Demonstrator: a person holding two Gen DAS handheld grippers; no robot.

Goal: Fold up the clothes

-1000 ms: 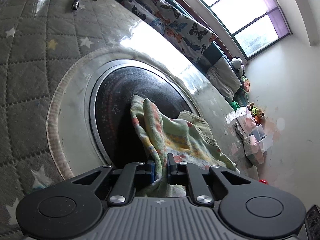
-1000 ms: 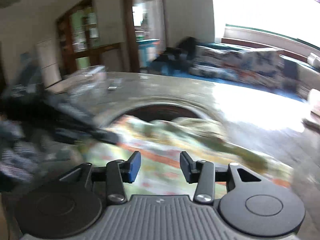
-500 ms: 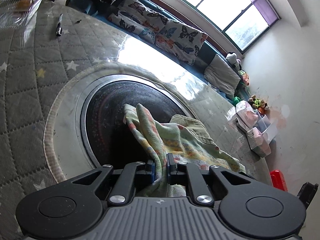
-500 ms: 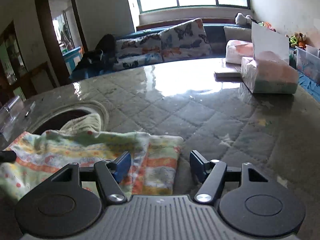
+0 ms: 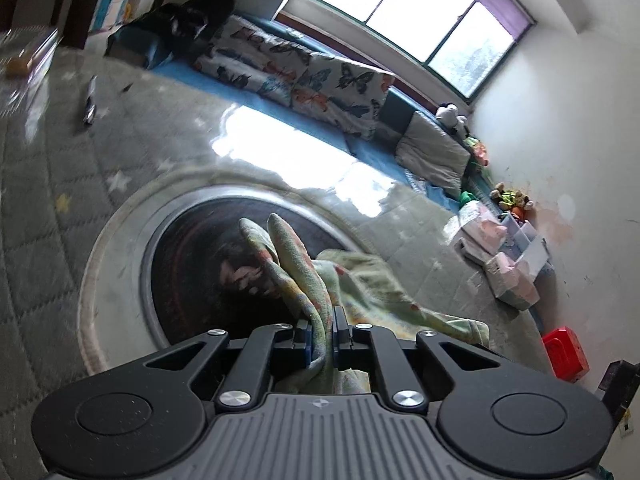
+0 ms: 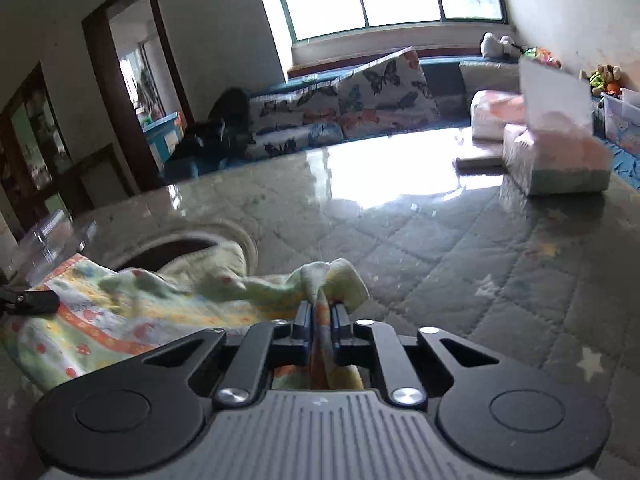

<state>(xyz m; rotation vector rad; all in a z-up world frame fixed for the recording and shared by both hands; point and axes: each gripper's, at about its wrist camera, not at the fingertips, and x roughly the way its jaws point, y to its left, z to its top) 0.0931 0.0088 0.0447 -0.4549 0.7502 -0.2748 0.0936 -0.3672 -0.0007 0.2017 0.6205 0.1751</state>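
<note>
Butterfly cushions (image 5: 320, 84) line the window seat; red box (image 5: 566, 354) (perhaps plastic) nearby.

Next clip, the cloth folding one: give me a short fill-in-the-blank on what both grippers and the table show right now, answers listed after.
1. The left gripper has its jaws ____ on the patterned cloth.
2. The right gripper is pinching the same ____.
3. Part of the cloth lies over a dark ____ inset in the quilted table cover.
4. The cushions along the window seat are printed with ____.

Missing words: shut; cloth; round; butterflies
</note>
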